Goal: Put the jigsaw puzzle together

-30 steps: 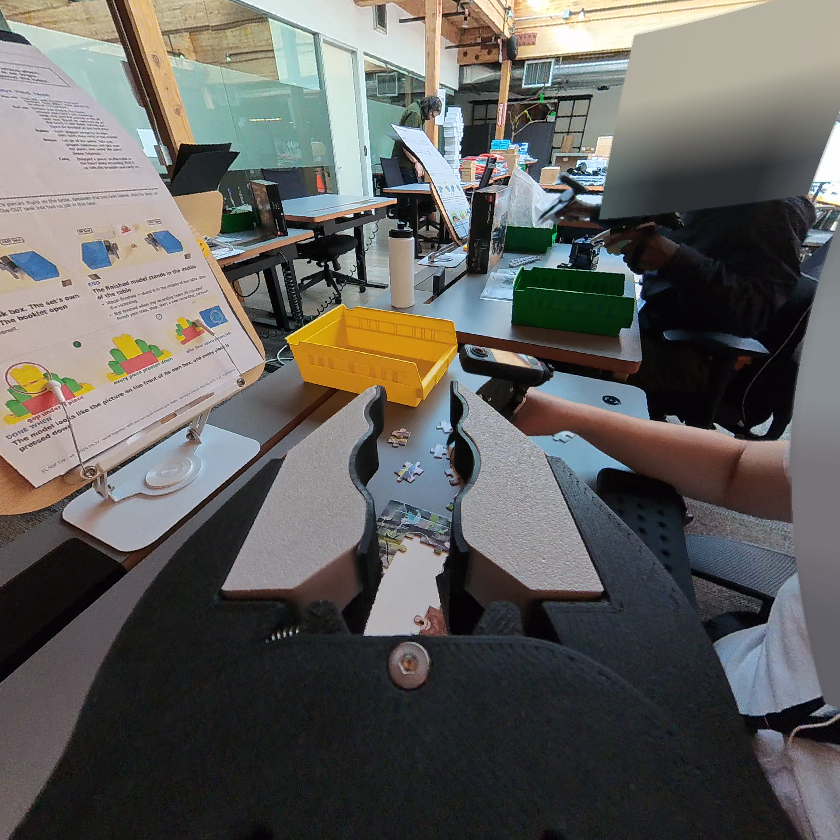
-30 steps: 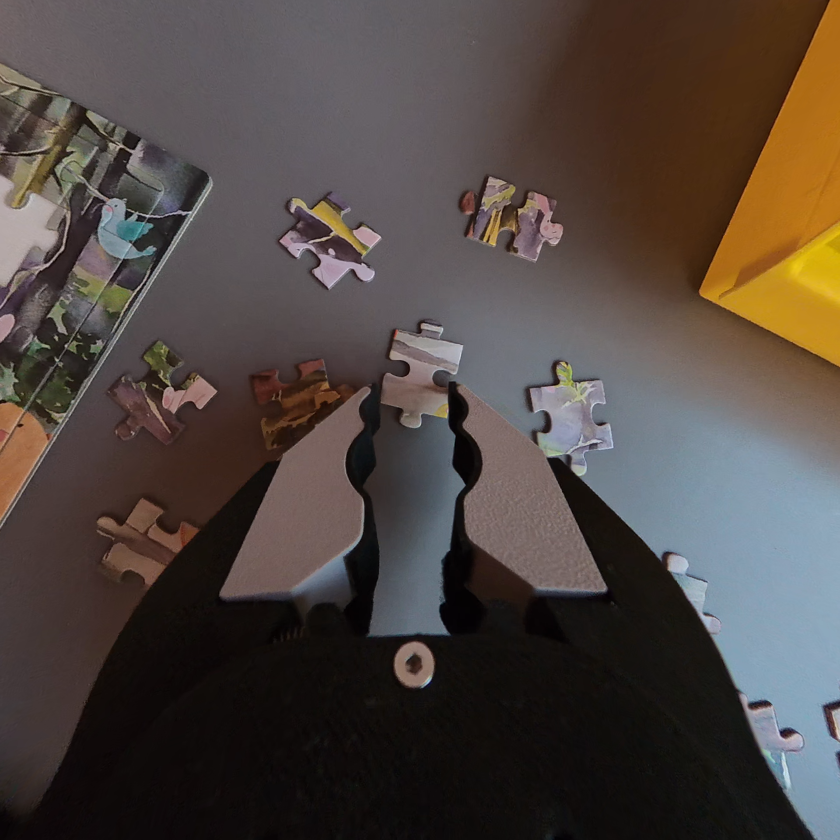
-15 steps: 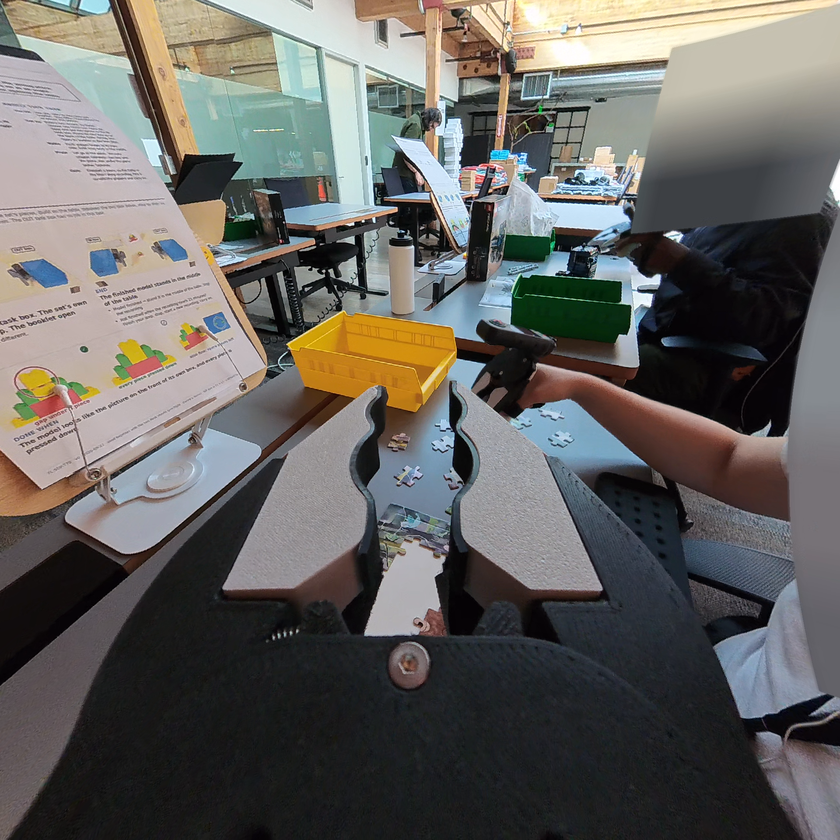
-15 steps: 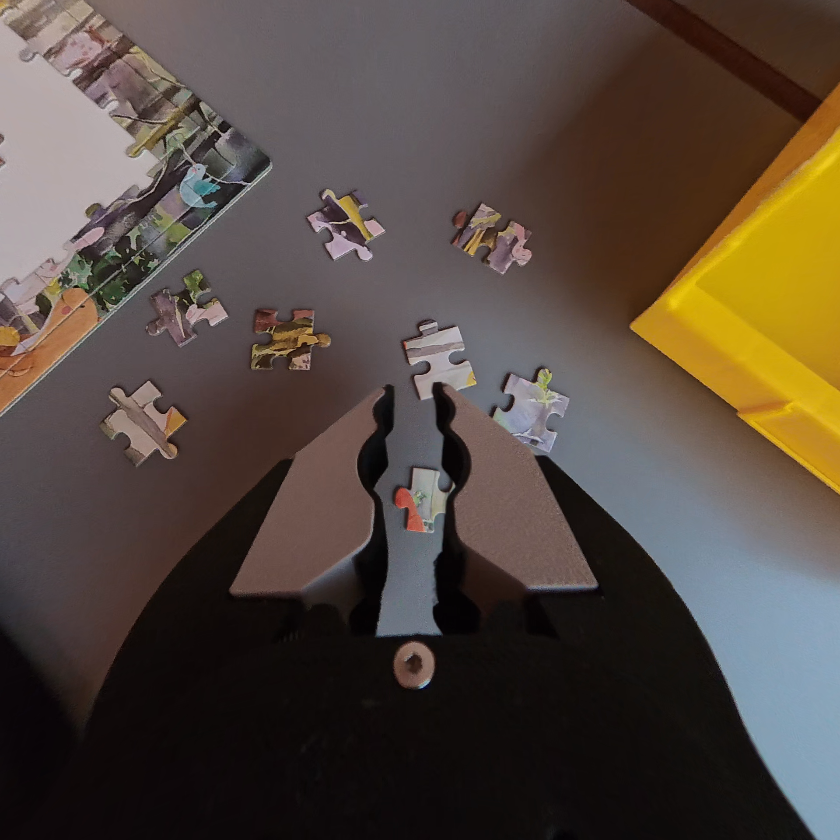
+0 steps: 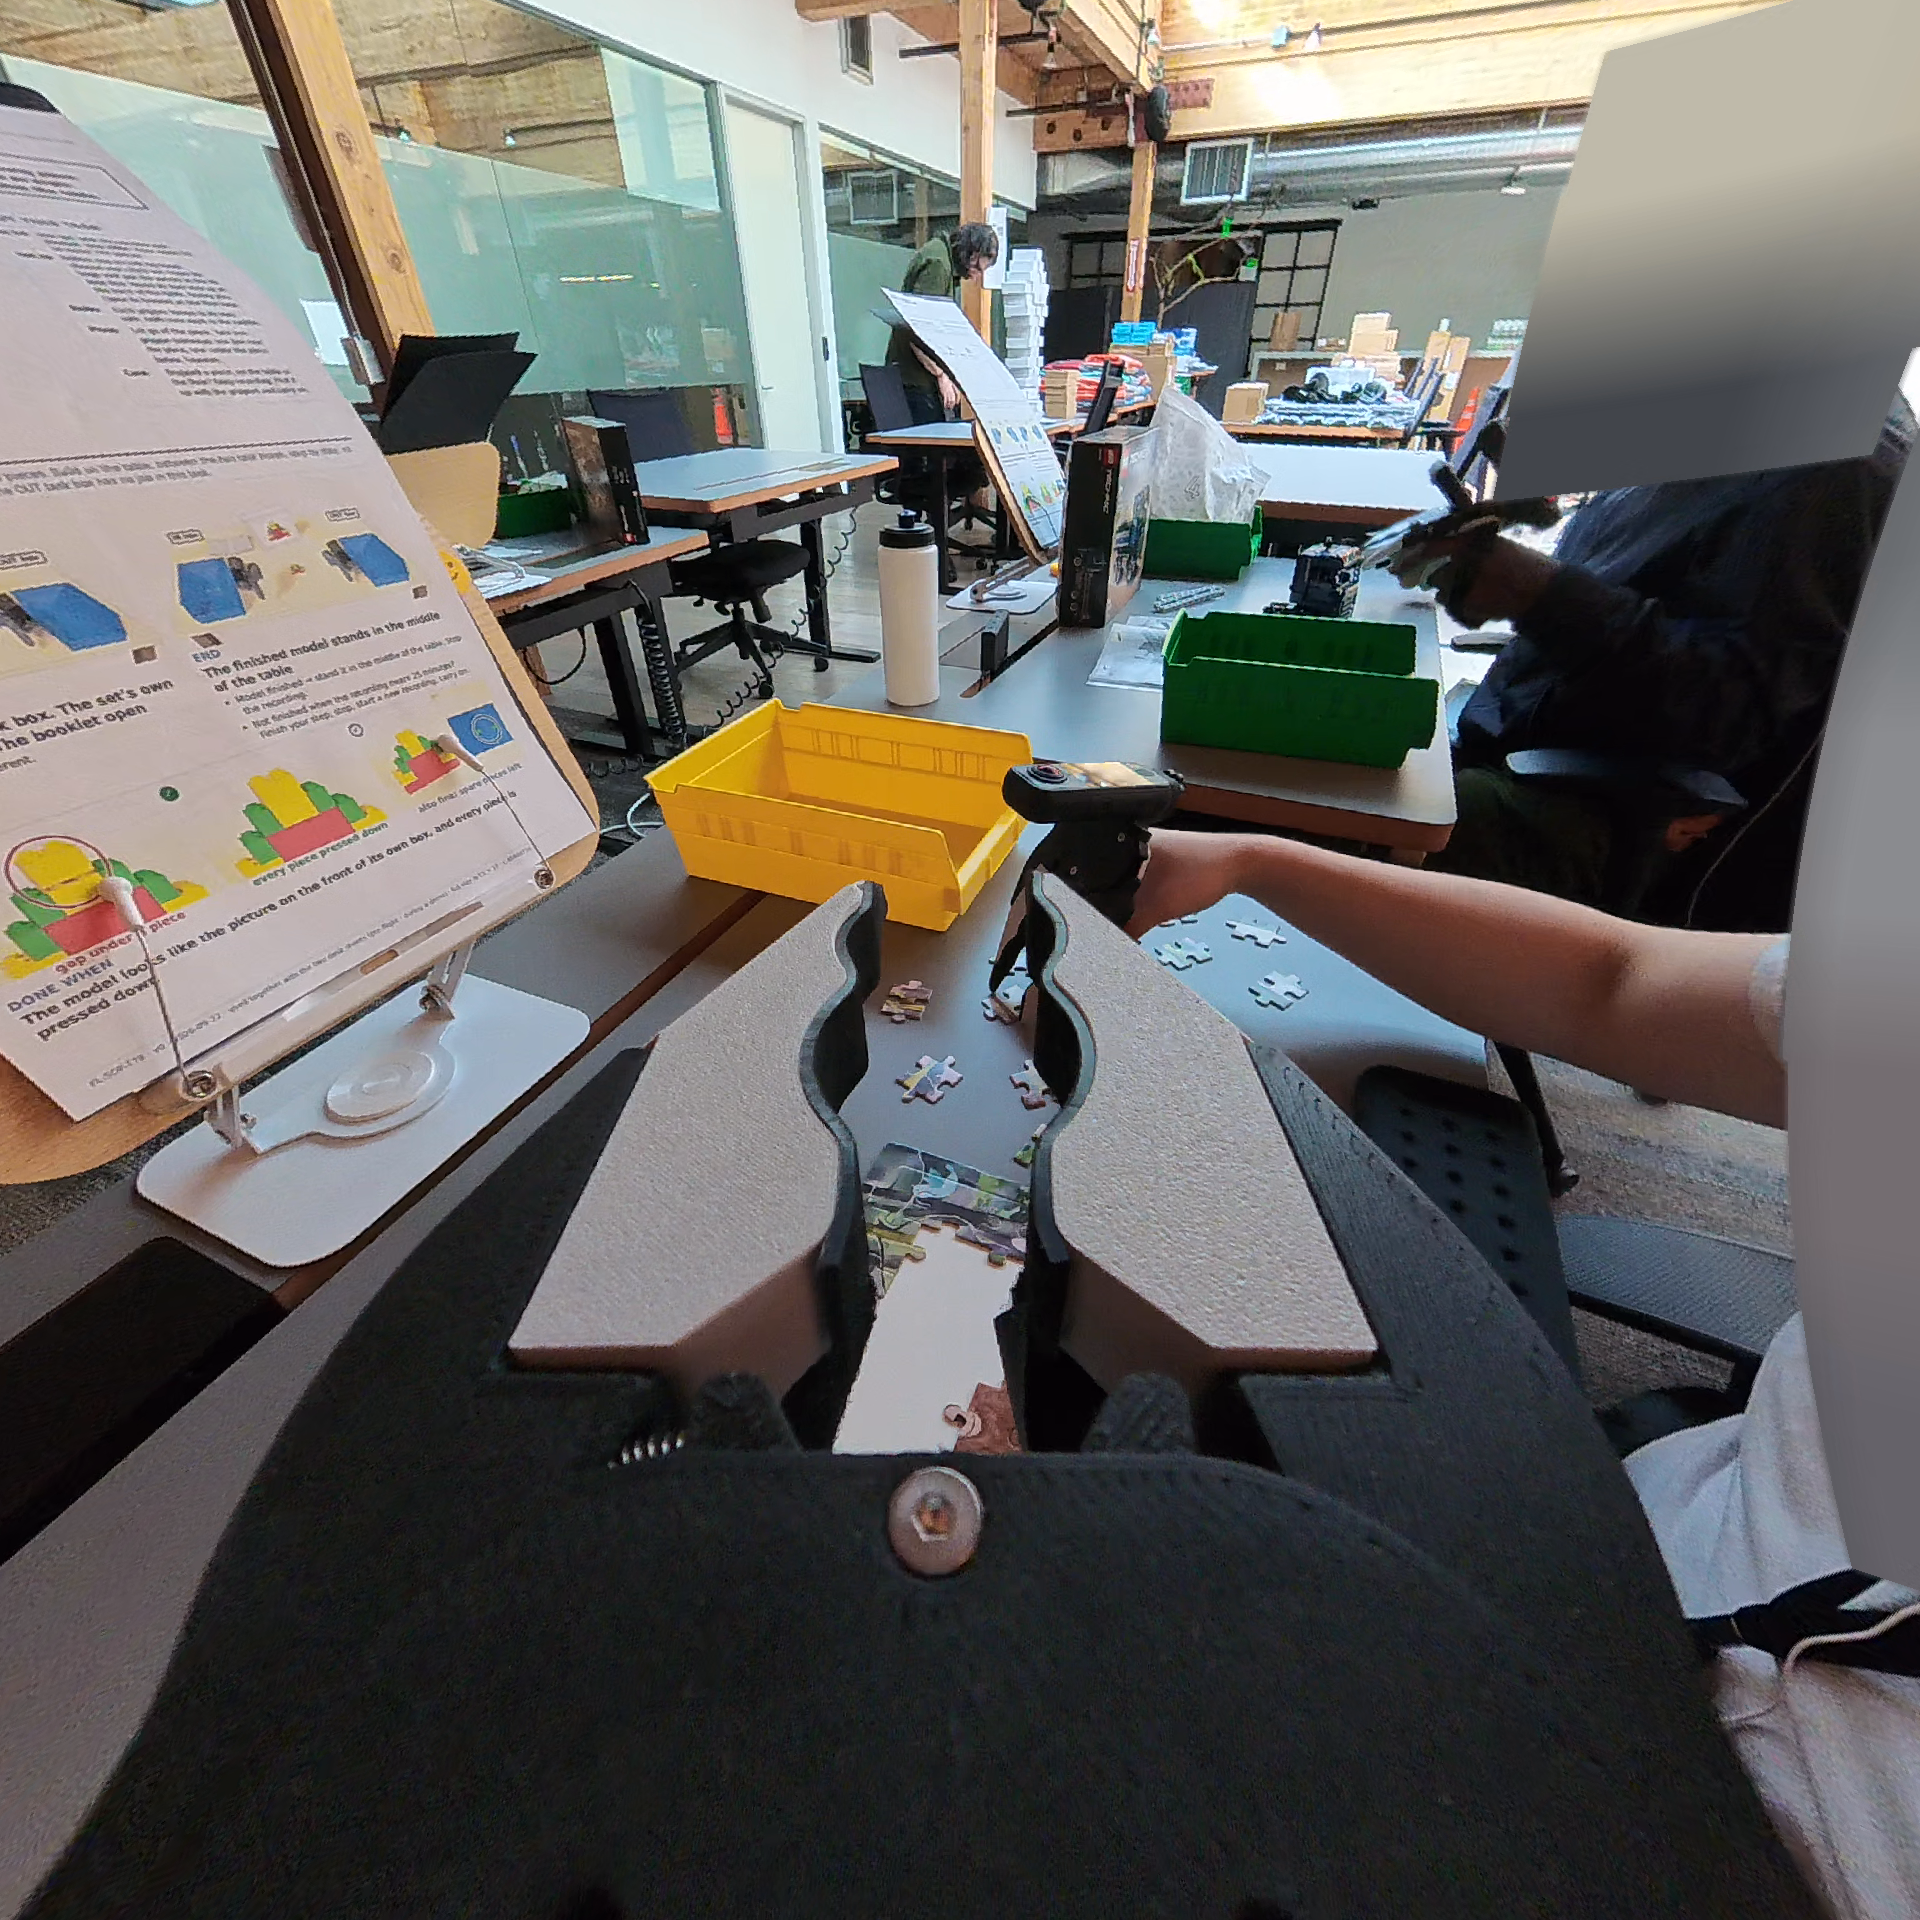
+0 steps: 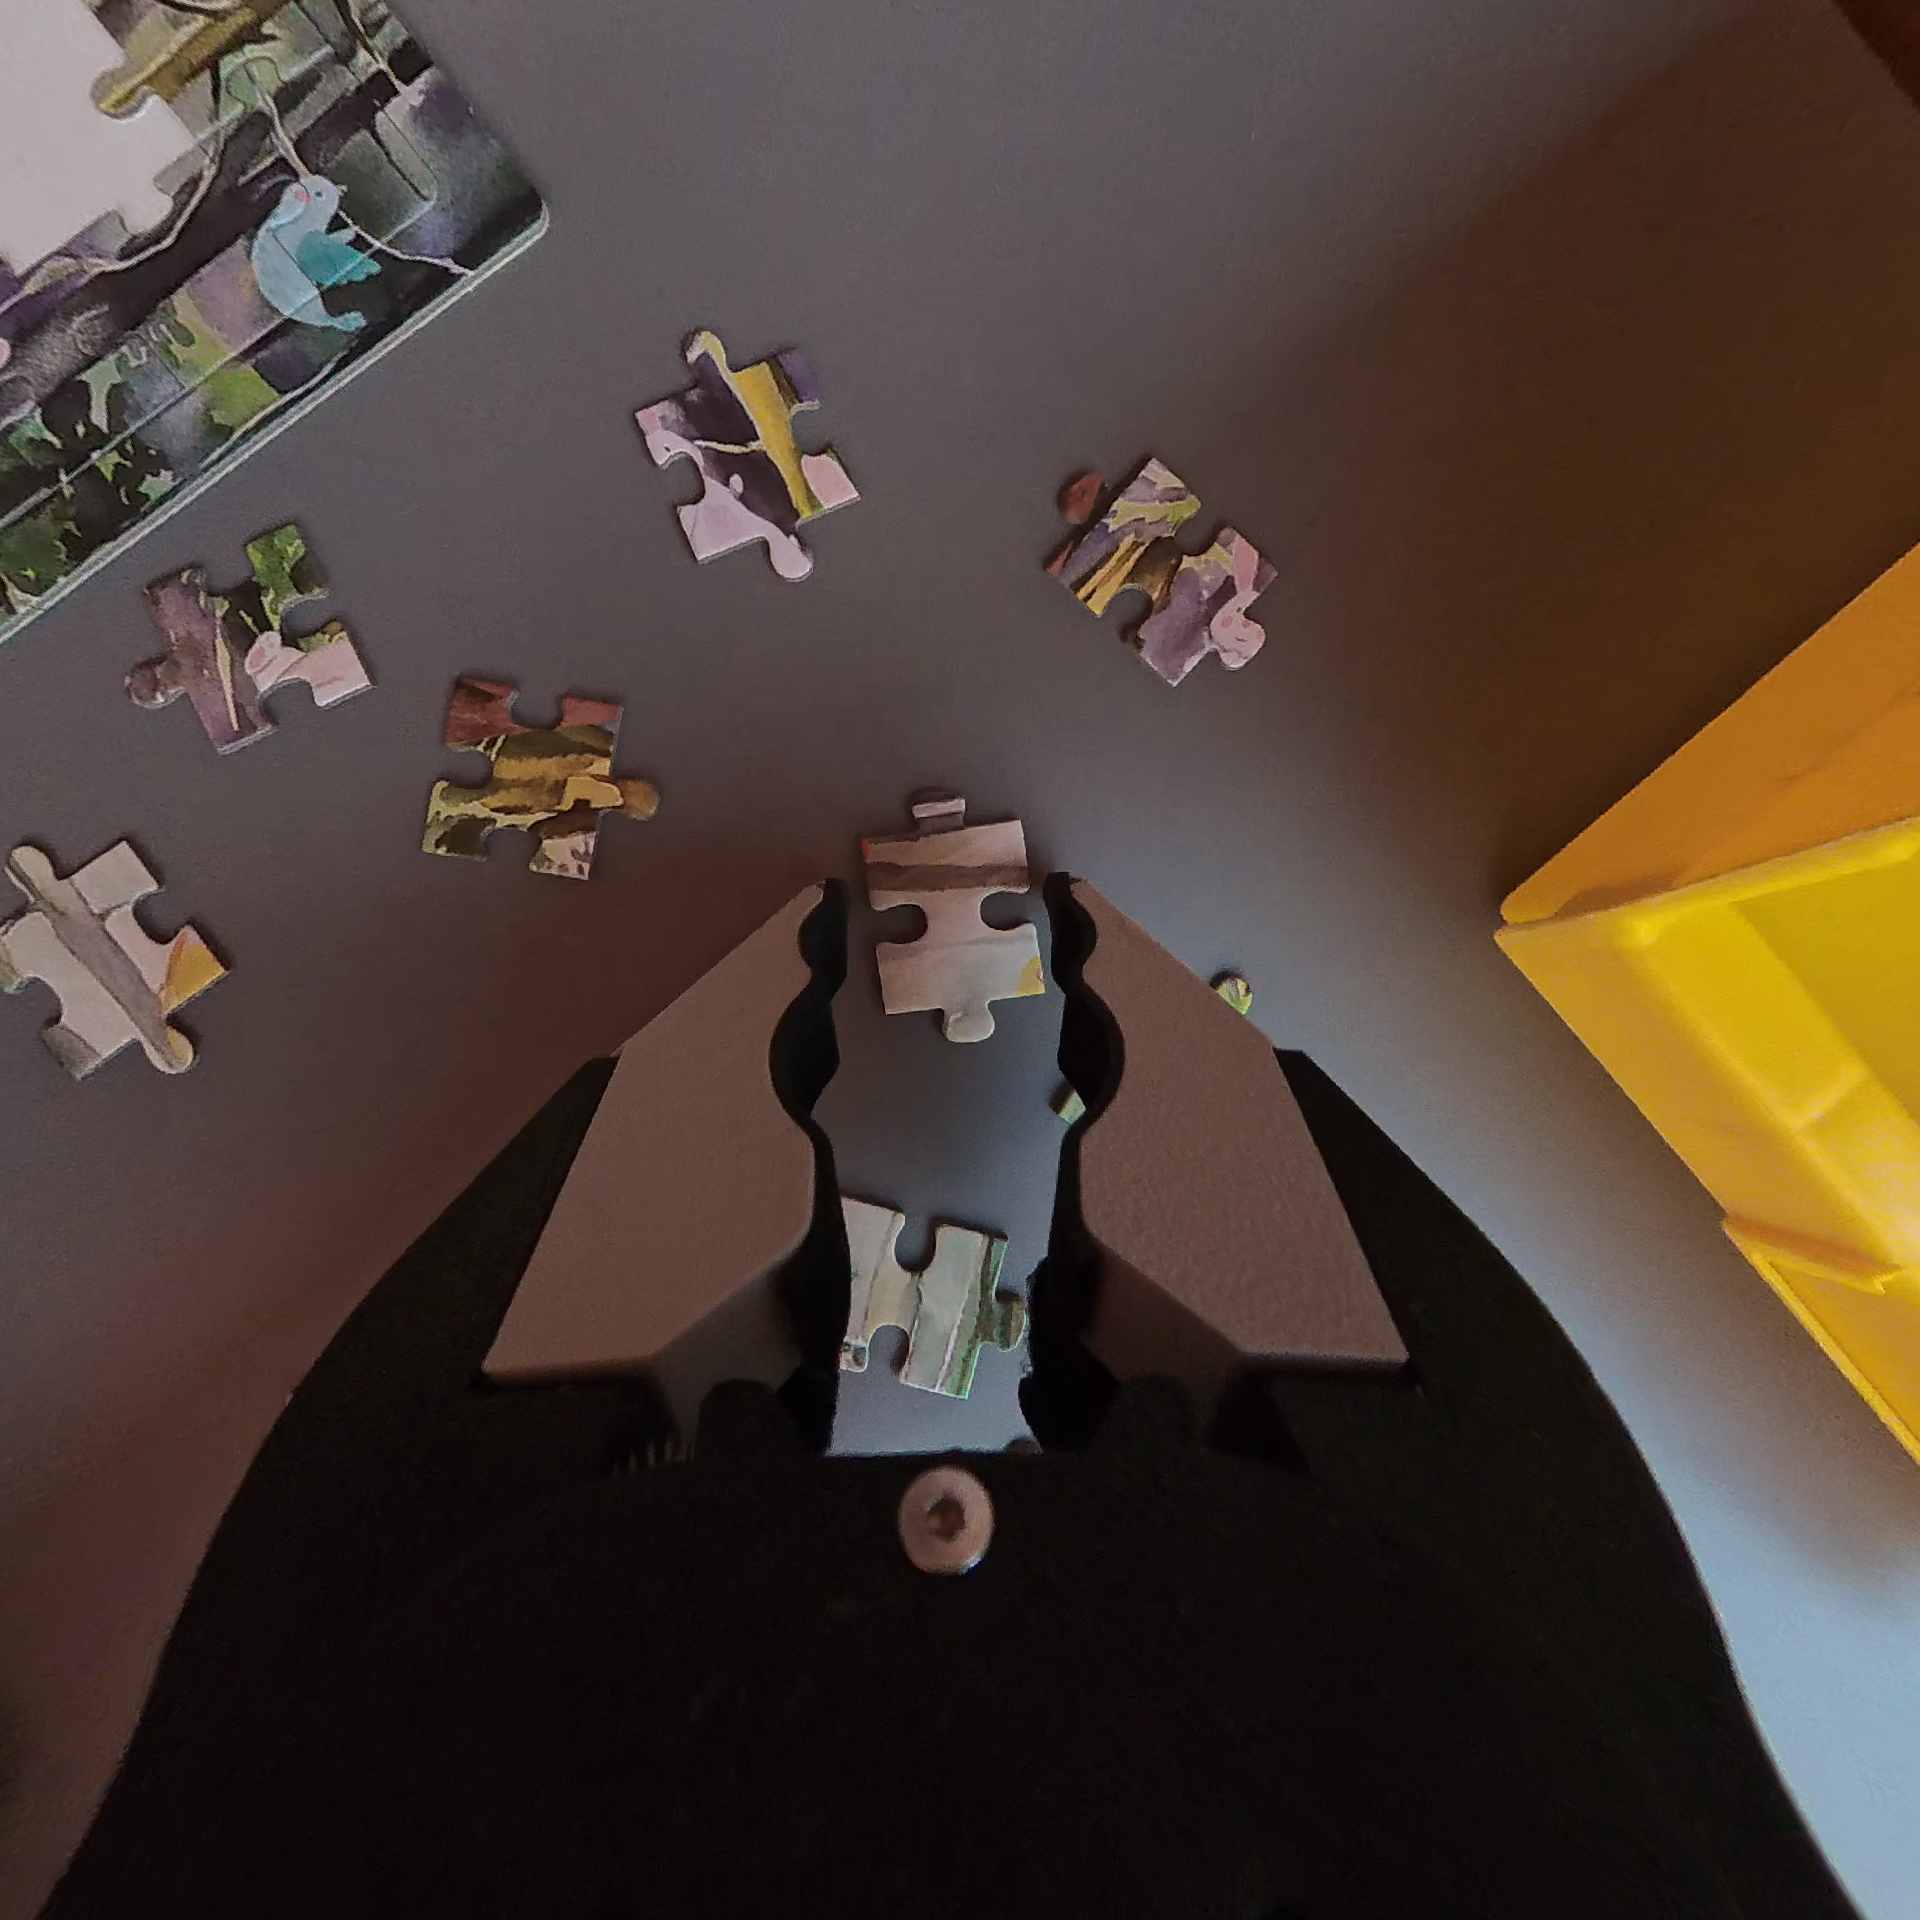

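The partly built jigsaw board (image 6: 312, 260) lies on the grey table at the top left of the right wrist view. It also shows between my left fingers (image 5: 940, 1195). Several loose pieces lie beside it. My right gripper (image 6: 945, 888) is open, low over the table, its tips on either side of a pale piece with a brown stripe (image 6: 951, 935) without touching it. A greenish piece (image 6: 925, 1309) lies farther back between the fingers. My left gripper (image 5: 951, 914) is open and empty above the board. The right gripper (image 5: 1081, 842) also shows there, beyond the left one.
A yellow bin (image 6: 1714, 1039) stands close to the right of the loose pieces; it also shows in the left wrist view (image 5: 842, 810). A sheet on a stand (image 5: 239, 675) is at the left. Other desks, a green bin (image 5: 1299, 696) and people are behind. The tips of one gripper are about 45 cm away from the tips of the other.
My right gripper rose and pulled back, then came down again and forward, so its open tips now flank the pale striped piece. The left gripper has barely moved.
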Action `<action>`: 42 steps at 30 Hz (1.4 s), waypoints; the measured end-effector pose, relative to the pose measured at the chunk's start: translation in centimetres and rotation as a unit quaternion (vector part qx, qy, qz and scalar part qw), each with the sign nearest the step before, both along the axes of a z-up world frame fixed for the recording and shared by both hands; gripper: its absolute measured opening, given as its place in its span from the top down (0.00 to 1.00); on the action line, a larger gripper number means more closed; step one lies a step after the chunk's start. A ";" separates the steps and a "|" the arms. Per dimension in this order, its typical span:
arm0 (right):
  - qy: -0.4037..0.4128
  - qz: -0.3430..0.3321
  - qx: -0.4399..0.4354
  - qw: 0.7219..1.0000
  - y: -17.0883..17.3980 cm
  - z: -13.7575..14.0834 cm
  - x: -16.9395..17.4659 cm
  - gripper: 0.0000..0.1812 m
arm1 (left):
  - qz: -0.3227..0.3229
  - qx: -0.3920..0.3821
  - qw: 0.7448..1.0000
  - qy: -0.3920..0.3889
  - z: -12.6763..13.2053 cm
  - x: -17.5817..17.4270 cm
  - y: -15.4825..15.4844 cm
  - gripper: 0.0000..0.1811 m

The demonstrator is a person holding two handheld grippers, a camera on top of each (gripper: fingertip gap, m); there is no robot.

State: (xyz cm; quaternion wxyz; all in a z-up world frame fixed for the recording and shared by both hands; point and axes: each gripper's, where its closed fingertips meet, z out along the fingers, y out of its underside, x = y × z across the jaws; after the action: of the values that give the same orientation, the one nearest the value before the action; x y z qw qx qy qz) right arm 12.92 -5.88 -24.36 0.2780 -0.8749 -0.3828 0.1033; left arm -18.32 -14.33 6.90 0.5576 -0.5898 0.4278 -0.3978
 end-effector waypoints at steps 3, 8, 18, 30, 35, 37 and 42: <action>0.000 0.003 -0.010 1.000 0.1 -0.1 -0.1 0.79 | 0.000 -0.005 1.000 -0.002 -0.1 0.0 0.3 0.86; -0.027 0.026 -0.045 0.998 -0.1 -0.1 0.0 0.80 | -0.001 -0.012 1.000 0.004 -0.5 0.2 0.5 0.86; -0.149 0.072 -0.129 0.978 0.1 -0.3 0.1 0.80 | -0.005 -0.011 1.000 0.014 -0.8 0.5 0.3 0.86; -0.184 0.090 -0.149 0.967 -0.2 -0.4 -0.3 0.84 | -0.006 -0.011 1.000 0.013 -0.8 0.5 0.3 0.86; -0.219 0.103 -0.142 0.960 -1.0 0.3 -0.2 0.84 | -0.004 -0.011 1.000 0.008 -0.6 0.1 0.4 0.86; -0.228 0.119 -0.131 0.957 -1.4 1.6 -1.5 0.84 | -0.002 -0.012 1.000 0.004 -0.5 -0.1 0.5 0.86; -0.228 0.209 -0.066 0.949 -2.2 5.3 -10.3 0.84 | 0.006 -0.009 1.000 -0.012 0.3 -0.7 0.5 0.86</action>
State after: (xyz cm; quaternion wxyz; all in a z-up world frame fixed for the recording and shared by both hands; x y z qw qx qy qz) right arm 2.64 -8.08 -19.02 0.0971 -0.7917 -0.6029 -0.0179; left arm -19.00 -13.80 7.17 0.5597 -0.5923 0.4142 -0.4055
